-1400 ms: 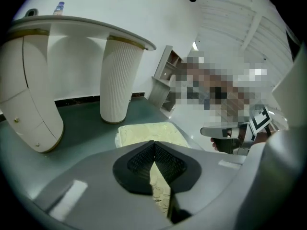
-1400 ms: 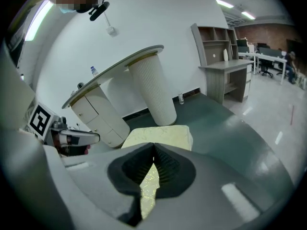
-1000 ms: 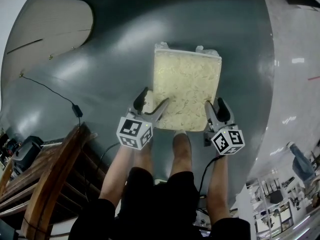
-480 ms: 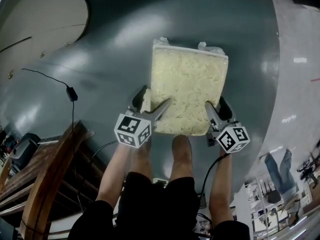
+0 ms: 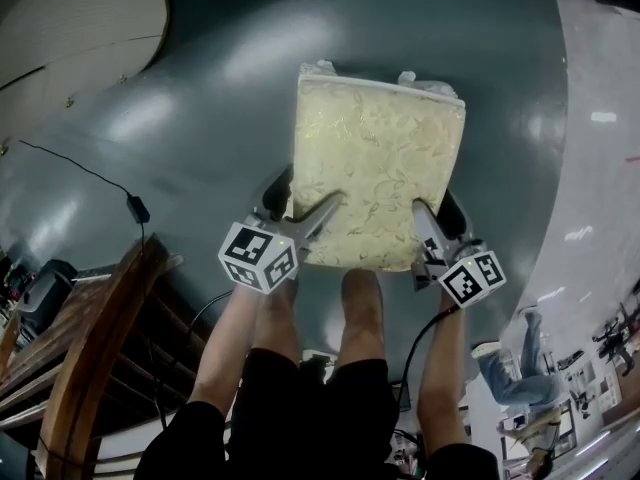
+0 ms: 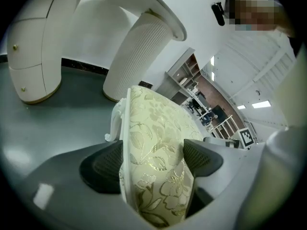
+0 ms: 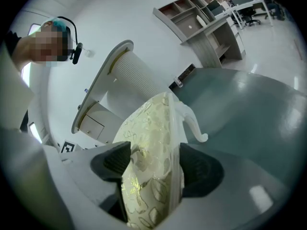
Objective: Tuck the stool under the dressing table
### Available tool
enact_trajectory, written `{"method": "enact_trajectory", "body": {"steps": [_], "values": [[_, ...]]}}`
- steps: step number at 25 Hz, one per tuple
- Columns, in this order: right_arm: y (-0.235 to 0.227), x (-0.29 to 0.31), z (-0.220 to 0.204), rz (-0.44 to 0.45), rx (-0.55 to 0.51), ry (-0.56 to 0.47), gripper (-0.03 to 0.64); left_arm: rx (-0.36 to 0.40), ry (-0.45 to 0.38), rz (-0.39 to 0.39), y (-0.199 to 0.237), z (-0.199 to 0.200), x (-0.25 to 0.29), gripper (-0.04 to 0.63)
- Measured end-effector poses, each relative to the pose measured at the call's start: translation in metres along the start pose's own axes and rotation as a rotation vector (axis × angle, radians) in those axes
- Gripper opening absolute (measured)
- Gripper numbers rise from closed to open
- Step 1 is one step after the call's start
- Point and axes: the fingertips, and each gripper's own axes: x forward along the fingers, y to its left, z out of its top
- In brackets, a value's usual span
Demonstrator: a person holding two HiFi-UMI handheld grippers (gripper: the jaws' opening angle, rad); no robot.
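Observation:
The stool (image 5: 378, 183) has a cream cushion with a gold floral pattern and white curled legs. It stands on the grey floor, short of the dressing table's ribbed white pedestal (image 6: 136, 51). My left gripper (image 5: 303, 196) straddles its near left corner, one jaw outside the white frame and one over the cushion. My right gripper (image 5: 437, 213) straddles the near right corner the same way. In the left gripper view the stool (image 6: 153, 128) fills the gap of the open left gripper (image 6: 151, 164). In the right gripper view the stool (image 7: 148, 128) fills the open right gripper (image 7: 156, 164).
A cream drawer unit (image 5: 70, 28) of the dressing table curves in at the top left. A dark wooden frame (image 5: 90, 368) and a black cable (image 5: 130, 203) lie at the lower left. The person's foot (image 5: 360, 293) stands just behind the stool.
Both grippers have sunk lower over the stool's near corners. The head view has drawn closer, so the stool looks bigger. The stool has not shifted on the floor.

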Motion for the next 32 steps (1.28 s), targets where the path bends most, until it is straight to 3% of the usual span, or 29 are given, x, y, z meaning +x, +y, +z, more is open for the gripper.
{"method": "enact_trajectory", "body": {"steps": [8, 13, 32], "values": [[-0.0013, 0.0001, -0.0005, 0.039, 0.009, 0.004, 0.311, -0.039, -0.041, -0.028, 0.0012, -0.002, 0.0014, 0.413], [-0.0019, 0.0005, 0.0003, 0.045, 0.015, -0.017, 0.311, -0.11, -0.066, -0.073, 0.0025, -0.0042, 0.0051, 0.416], [0.0006, 0.0028, 0.0043, 0.056, -0.005, -0.006, 0.311, -0.134, -0.059, -0.037, 0.0019, -0.0048, 0.0021, 0.414]]}}
